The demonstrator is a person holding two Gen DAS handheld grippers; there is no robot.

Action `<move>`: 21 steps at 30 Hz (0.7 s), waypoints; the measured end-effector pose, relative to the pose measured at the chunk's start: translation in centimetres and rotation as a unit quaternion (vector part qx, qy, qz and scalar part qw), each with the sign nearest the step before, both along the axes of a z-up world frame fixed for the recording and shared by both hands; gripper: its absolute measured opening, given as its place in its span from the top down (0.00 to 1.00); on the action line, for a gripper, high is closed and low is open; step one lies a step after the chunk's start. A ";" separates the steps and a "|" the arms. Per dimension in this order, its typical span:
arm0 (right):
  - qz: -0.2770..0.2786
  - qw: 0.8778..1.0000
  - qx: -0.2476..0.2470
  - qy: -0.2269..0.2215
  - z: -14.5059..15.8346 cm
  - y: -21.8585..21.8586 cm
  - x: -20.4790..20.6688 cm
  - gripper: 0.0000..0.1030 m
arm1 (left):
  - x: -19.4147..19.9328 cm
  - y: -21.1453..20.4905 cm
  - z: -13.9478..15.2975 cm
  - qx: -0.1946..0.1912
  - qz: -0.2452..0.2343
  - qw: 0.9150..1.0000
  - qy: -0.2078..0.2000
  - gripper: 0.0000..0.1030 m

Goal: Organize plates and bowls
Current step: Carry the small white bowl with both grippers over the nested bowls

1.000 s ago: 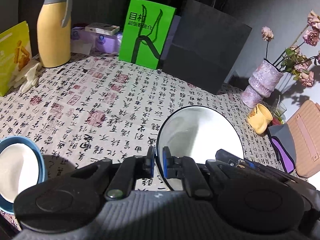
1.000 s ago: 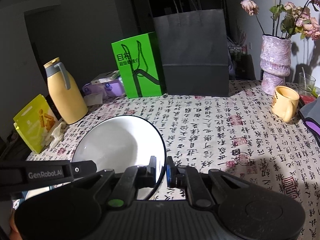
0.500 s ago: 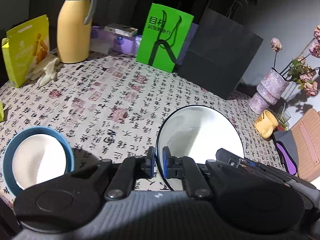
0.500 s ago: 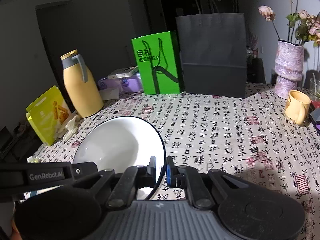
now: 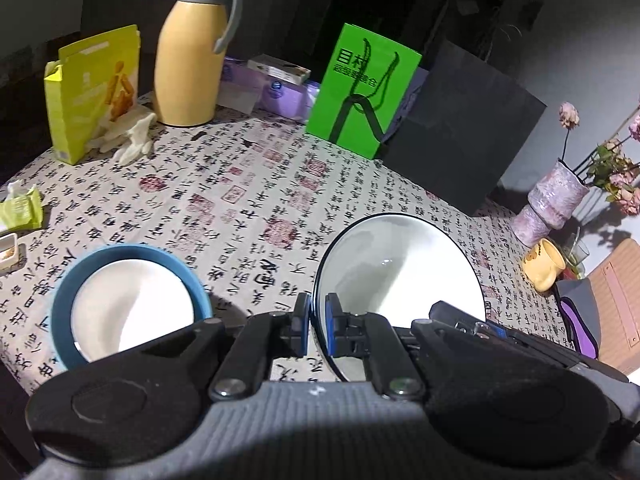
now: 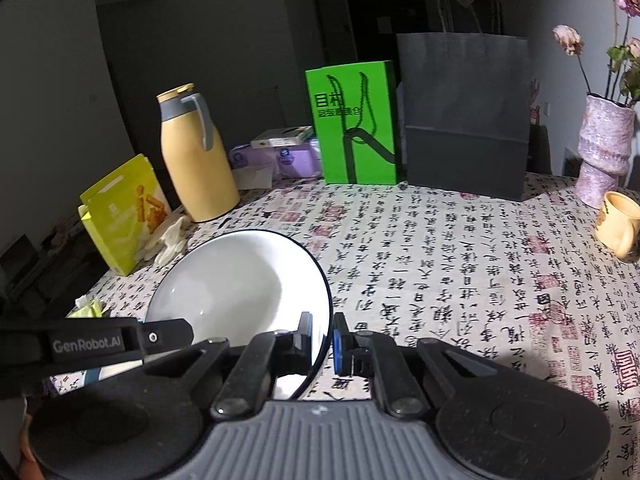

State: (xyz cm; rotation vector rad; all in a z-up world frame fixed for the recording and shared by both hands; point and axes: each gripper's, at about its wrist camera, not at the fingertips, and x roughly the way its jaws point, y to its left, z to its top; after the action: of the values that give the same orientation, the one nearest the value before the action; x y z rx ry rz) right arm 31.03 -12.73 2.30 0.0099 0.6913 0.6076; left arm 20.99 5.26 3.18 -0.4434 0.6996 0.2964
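1. Left wrist view shows the worktop (image 5: pixel 248 184) under its calligraphy cloth, with the middle stretch bare ahead of both my claws.
2. I carry a white bowl with a dark rim (image 5: pixel 396 276) between the two claws, tilted up off the cloth. My left claw (image 5: pixel 317 326) is clamped narrow on its near-left rim. My right claw (image 6: pixel 322 338) is pinched just as narrow on the opposite edge, where the same bowl (image 6: pixel 244 284) fills the lower left of the right wrist view.
3. A blue-rimmed bowl (image 5: pixel 128 304) sits on the cloth to the left of my left claw, near the worktop's front edge, apart from the white bowl.
4. I judge the coming move turns on that: the resting bowl lies left of the carried one, on the left claw's side, so that claw is the nearer. In the right wrist view only a sliver of blue shows under the other claw's arm.
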 end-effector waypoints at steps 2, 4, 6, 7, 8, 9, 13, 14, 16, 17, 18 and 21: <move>0.005 1.000 0.000 -0.001 0.0 0.6 -0.3 0.91 | -0.5 0.5 0.0 -0.001 0.005 1.000 -0.001 0.92; 0.010 1.000 -0.001 -0.002 0.0 1.2 -0.8 0.91 | -1.1 1.0 -0.1 -0.001 0.010 1.000 -0.002 0.92; 0.014 1.000 -0.002 -0.002 -0.1 1.9 -1.1 0.91 | -1.6 1.6 -0.2 -0.003 0.015 1.000 -0.001 0.92; 0.017 1.000 -0.002 -0.001 -0.1 2.2 -1.3 0.91 | -1.8 1.9 -0.2 -0.004 0.017 1.000 -0.001 0.92; 0.020 1.000 -0.003 -0.001 -0.1 2.5 -1.5 0.91 | -2.1 2.2 -0.3 -0.005 0.020 1.000 -0.001 0.92; 0.022 1.000 -0.003 -0.001 -0.2 2.8 -1.6 0.91 | -2.3 2.5 -0.3 -0.005 0.023 1.000 -0.002 0.92; 0.033 0.999 -0.003 0.002 -0.3 4.2 -2.1 0.91 | -3.4 3.8 -0.4 -0.008 0.034 0.999 -0.004 0.92; 0.036 0.999 -0.003 0.001 -0.3 4.5 -2.3 0.91 | -3.7 4.1 -0.4 -0.009 0.036 0.999 -0.004 0.92; 0.042 0.999 -0.005 0.001 -0.3 5.3 -2.7 0.91 | -4.2 4.7 -0.4 -0.009 0.042 0.999 -0.005 0.92; 0.045 0.999 -0.005 0.001 -0.3 5.6 -2.9 0.91 | -4.5 5.1 -0.4 -0.010 0.045 0.999 -0.005 0.92; 0.048 0.999 -0.006 0.001 -0.4 6.0 -3.1 0.91 | -4.8 5.4 -0.4 -0.011 0.048 0.999 -0.005 0.92; 0.057 0.998 -0.009 0.001 -0.5 7.2 -3.6 0.91 | -5.5 6.5 -0.6 -0.013 0.057 0.998 -0.005 0.92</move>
State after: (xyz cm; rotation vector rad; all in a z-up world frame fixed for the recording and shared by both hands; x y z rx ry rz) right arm 27.45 -5.52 1.77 -0.0454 0.7028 0.7110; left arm 15.53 11.80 2.59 -0.5110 0.6700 0.3933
